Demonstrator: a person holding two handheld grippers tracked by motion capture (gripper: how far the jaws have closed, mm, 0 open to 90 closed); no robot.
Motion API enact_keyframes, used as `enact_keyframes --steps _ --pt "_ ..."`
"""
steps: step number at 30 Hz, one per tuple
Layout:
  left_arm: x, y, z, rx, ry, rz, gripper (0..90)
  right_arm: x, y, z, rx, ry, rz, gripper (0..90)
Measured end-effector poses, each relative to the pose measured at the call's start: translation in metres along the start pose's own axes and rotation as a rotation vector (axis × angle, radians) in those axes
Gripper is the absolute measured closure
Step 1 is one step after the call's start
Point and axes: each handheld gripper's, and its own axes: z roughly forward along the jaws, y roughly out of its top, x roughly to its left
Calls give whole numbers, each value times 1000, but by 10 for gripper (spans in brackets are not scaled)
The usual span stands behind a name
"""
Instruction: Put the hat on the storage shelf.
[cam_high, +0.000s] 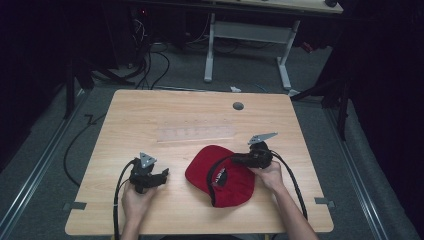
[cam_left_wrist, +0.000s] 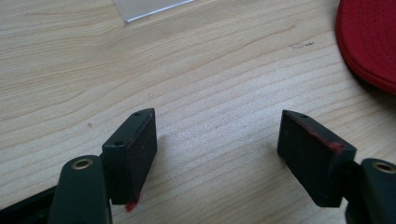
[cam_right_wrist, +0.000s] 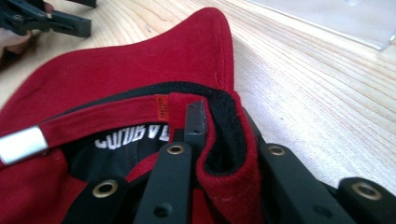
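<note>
A red cap (cam_high: 222, 172) lies upside down on the wooden table (cam_high: 150, 115), its black inner band showing. My right gripper (cam_high: 239, 161) comes at it from the right and is shut on the cap's rim. In the right gripper view the red rim with its black sweatband (cam_right_wrist: 219, 140) is pinched between the two jaws. My left gripper (cam_high: 165, 175) rests low over the table to the left of the cap, its jaws wide apart. In the left gripper view the pads (cam_left_wrist: 135, 149) have bare wood between them, and the cap's brim (cam_left_wrist: 369, 42) lies at the upper right.
A clear plastic sheet (cam_high: 195, 132) lies flat behind the cap near the table's middle. A round grommet hole (cam_high: 238, 106) sits near the far edge. Beyond the table stand a white desk frame (cam_high: 247, 45) and cables on the floor.
</note>
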Motion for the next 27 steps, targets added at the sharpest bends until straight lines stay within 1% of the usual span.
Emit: enact_keyframes --steps 3,5,9,10,13,18,21,22,25,27 --pt "0 0 0 0 0 0 288 3 0 -3 -10 6 -4 815" --pt "0 0 0 0 0 0 287 5 0 -7 -23 8 1 818" --pt "0 -1 0 6 -5 6 274 9 1 -11 -29 2 5 819" --pt "0 -1 0 7 -5 7 271 10 2 -14 -34 3 19 819" --pt "-1 -1 -1 8 -7 9 267 12 3 -17 -39 -1 28 820" --pt "-1 -1 -1 11 -10 11 260 15 5 -24 -63 3 54 821" --pt "-1 -1 -1 12 -10 11 255 16 6 -28 -73 -3 67 822" --pt "-1 -1 -1 14 -13 10 253 16 6 -28 -77 -5 64 822" --pt "-1 -1 0 13 -9 7 248 16 6 -32 -82 -9 90 822" --pt "-1 -1 0 14 -5 8 234 18 7 -34 -86 -15 95 822"
